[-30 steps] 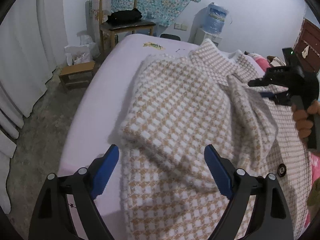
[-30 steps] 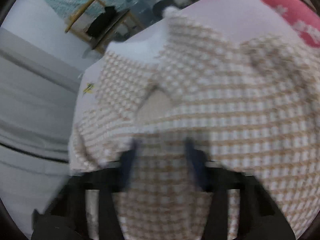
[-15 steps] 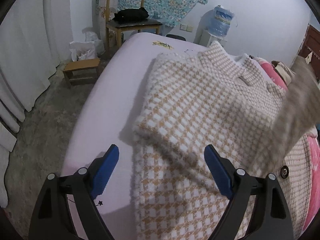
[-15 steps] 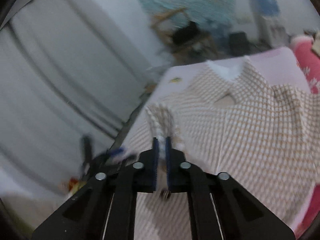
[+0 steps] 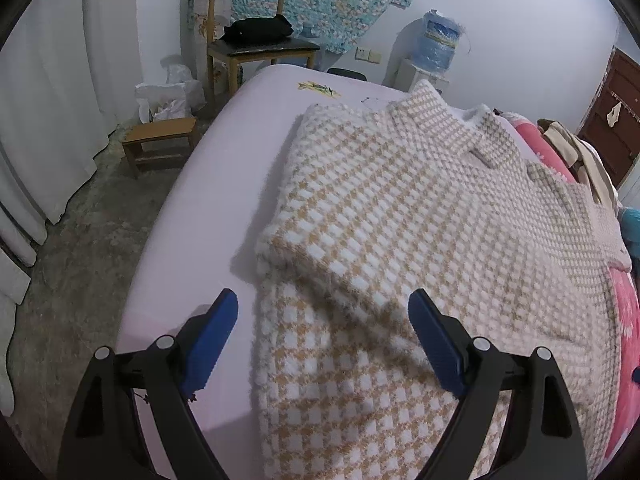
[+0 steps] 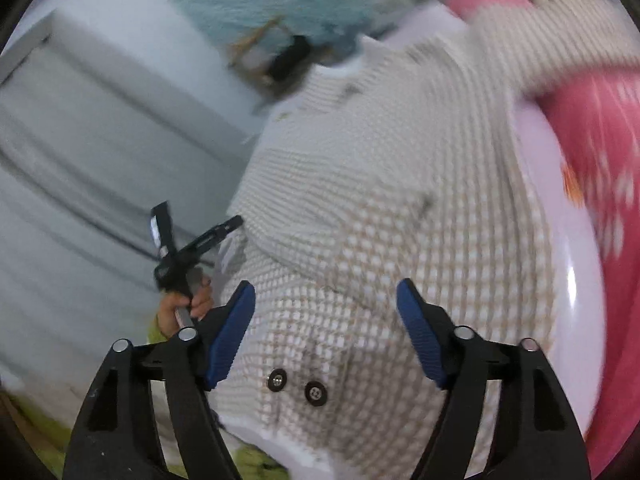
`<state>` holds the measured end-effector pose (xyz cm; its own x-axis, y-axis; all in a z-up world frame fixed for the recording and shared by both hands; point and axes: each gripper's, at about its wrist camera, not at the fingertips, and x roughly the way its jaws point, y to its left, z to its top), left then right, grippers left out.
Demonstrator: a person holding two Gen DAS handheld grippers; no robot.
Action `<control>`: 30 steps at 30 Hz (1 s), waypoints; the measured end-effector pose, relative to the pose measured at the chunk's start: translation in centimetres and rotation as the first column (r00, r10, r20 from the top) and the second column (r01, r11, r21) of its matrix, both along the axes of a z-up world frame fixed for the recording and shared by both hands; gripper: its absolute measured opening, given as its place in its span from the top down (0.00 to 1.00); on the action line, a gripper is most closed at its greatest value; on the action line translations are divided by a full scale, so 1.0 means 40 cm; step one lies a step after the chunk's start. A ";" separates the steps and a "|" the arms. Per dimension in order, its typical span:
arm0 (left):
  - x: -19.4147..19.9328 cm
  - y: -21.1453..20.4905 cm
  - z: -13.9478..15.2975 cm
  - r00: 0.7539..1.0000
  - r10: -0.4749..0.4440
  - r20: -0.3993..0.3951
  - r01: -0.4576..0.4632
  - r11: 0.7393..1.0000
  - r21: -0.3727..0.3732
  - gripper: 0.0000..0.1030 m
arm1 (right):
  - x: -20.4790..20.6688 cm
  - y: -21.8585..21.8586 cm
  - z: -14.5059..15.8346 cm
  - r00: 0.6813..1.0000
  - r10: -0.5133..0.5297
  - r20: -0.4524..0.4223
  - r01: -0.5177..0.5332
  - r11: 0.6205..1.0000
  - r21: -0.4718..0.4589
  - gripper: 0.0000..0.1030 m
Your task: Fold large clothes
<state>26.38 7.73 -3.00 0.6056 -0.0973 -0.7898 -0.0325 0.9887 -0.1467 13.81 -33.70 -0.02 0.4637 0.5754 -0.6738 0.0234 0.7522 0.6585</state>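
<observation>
A tan-and-white houndstooth coat (image 5: 400, 216) lies spread on the pale lilac bed (image 5: 224, 184), collar at the far end, with a folded-over sleeve layer ending near my left gripper. My left gripper (image 5: 324, 340) hangs open above the coat's near left edge, nothing between its blue pads (image 5: 212, 340). In the blurred right wrist view my right gripper (image 6: 326, 332) is opening its jaws over the coat (image 6: 380, 200), just above two dark snap buttons (image 6: 296, 386); no cloth sits between the pads. The left gripper (image 6: 232, 224) shows there too, held by a hand (image 6: 184, 308).
A wooden chair (image 5: 248, 40) with a black bag, a low stool (image 5: 160, 144) and white bags stand left of the bed. White curtains (image 5: 48, 112) line the left wall. A pink floral quilt (image 5: 624, 320) borders the coat's right side, a water bottle (image 5: 438, 40) behind.
The right gripper, shut on a sleeve and carrying it across the coat, has let go, spread its jaws and left the left wrist view. The sleeve now lies flat. The left gripper stayed put.
</observation>
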 end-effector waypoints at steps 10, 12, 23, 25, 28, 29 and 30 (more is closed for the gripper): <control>0.002 -0.002 -0.022 1.000 0.006 -0.017 -0.005 1.000 0.015 0.17 | 0.061 -0.015 -0.103 0.977 -0.132 -0.167 0.145 0.987 0.071 0.47; -0.003 0.000 -0.022 1.000 0.002 -0.018 -0.002 1.000 0.007 0.17 | 0.090 -0.011 -0.116 0.975 -0.131 -0.180 0.140 0.990 0.034 0.55; -0.061 0.006 -0.010 0.996 -0.089 -0.006 0.089 0.994 0.069 0.17 | 0.282 0.074 0.034 0.997 -0.061 -0.036 0.053 0.976 -0.211 0.95; -0.058 0.006 -0.020 0.996 -0.084 -0.020 0.085 0.993 0.077 0.17 | 0.352 0.093 0.123 0.998 -0.032 0.050 0.043 0.969 -0.243 0.95; -0.048 0.013 -0.031 0.997 -0.060 -0.043 0.063 0.996 0.067 0.17 | 0.433 0.136 0.262 0.981 0.001 0.196 0.065 0.941 -0.331 0.95; -0.045 0.016 -0.034 0.998 -0.049 -0.049 0.052 0.997 0.063 0.17 | 0.444 0.137 0.303 0.970 0.013 0.241 0.078 0.929 -0.362 0.95; -0.043 0.019 -0.036 0.998 -0.044 -0.052 0.047 0.997 0.061 0.17 | 0.460 0.149 0.354 0.953 0.027 0.302 0.103 0.908 -0.406 0.95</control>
<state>24.67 8.49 -4.44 0.5606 -0.0735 -0.8248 0.0065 0.9964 -0.0844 32.21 -27.73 14.13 0.6932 0.2527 -0.6750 -0.0875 0.9591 0.2693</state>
